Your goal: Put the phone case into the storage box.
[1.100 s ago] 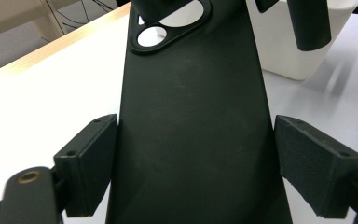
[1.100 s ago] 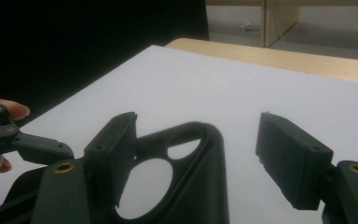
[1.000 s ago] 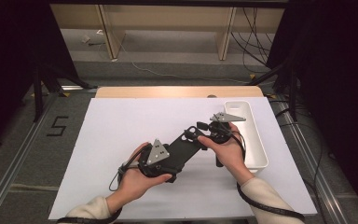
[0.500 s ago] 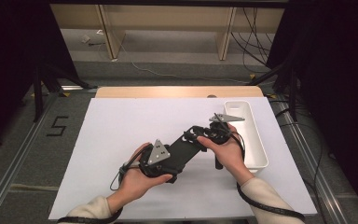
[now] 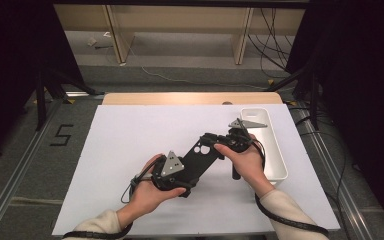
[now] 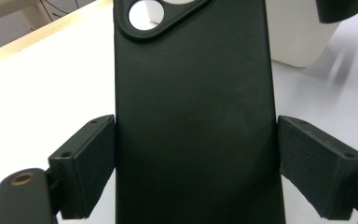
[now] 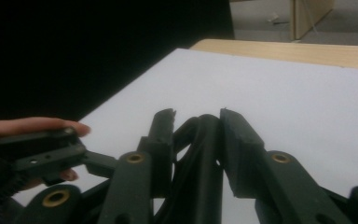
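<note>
On the white table [image 5: 130, 150], the phone case [image 5: 200, 157] runs diagonally between both grippers: left gripper [image 6: 193, 154] clamps its near end, right gripper [image 7: 198, 123] has just been closing on its far edge.

Flat black phone case [image 6: 193, 121]: matt, soft-looking plastic or rubber with a smooth, faintly sheened face and a moulded lens cut-out. Black two-jaw left gripper [image 6: 193, 163]: matt hard plastic pads, slightly grainy, with a brass-coloured metal bushing. Black two-jaw right gripper [image 7: 196, 135]: the same matt plastic, brass-coloured pivots. Long white rectangular tray [image 5: 275, 150]: smooth, semi-gloss plastic. White table cover [image 5: 130, 135]: matt, paper-like sheet. Pale wooden table edge [image 5: 180, 98]: smooth, light finish.
</note>
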The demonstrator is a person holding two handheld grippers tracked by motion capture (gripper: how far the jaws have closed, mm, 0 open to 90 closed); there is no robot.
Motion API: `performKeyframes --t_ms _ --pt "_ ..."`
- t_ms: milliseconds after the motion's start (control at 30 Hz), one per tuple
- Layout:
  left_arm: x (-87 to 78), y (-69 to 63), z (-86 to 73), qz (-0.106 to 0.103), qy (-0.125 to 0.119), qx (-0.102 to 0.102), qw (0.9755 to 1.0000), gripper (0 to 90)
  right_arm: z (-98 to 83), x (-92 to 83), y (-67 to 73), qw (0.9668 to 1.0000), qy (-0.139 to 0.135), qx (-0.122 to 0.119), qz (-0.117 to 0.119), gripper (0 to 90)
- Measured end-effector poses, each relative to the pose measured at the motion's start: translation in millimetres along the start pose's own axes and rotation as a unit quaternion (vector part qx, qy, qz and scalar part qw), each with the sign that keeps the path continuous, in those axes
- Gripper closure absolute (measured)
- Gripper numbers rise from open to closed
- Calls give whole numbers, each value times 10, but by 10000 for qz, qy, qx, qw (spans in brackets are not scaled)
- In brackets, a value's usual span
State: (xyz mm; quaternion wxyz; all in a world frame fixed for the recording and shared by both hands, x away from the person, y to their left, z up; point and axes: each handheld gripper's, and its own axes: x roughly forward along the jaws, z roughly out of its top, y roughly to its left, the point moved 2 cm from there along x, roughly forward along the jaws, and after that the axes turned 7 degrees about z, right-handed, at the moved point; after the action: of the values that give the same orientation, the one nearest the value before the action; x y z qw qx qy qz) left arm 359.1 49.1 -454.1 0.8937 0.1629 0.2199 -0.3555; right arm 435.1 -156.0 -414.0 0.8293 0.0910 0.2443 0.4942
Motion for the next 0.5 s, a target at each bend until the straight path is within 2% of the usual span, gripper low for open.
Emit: performKeyframes --t_ms 100,233,300,333,367,400,433,467,500 --pt "7 -10 -3 -4 22 8 10000 139 28 -10 26 9999 -14 -21 120 707" --pt "21 -35 -18 29 52 22 10000 139 56 -33 51 9989 -114 227 398 758" --pt "22 -34 -10 41 40 12 10000 139 76 -43 86 9987 -138 227 435 767" --pt "19 -32 -11 34 39 -100 9999 139 89 -45 102 9987 -165 179 456 771" --pt "9 -15 -2 9 -73 -169 9998 231 101 -47 122 9985 -142 130 503 780" --pt "8 4 11 -53 -101 -186 9998 224 109 -45 149 9986 -59 30 532 783" --pt "11 21 17 -90 -142 -203 9997 185 113 -42 167 9991 22 -200 385 783" --pt "11 38 16 -103 -174 -232 9995 183 115 -41 178 9989 -5 -200 419 783" --pt "9 58 13 -103 -172 -251 9995 177 122 -42 188 9983 -64 -69 573 783"
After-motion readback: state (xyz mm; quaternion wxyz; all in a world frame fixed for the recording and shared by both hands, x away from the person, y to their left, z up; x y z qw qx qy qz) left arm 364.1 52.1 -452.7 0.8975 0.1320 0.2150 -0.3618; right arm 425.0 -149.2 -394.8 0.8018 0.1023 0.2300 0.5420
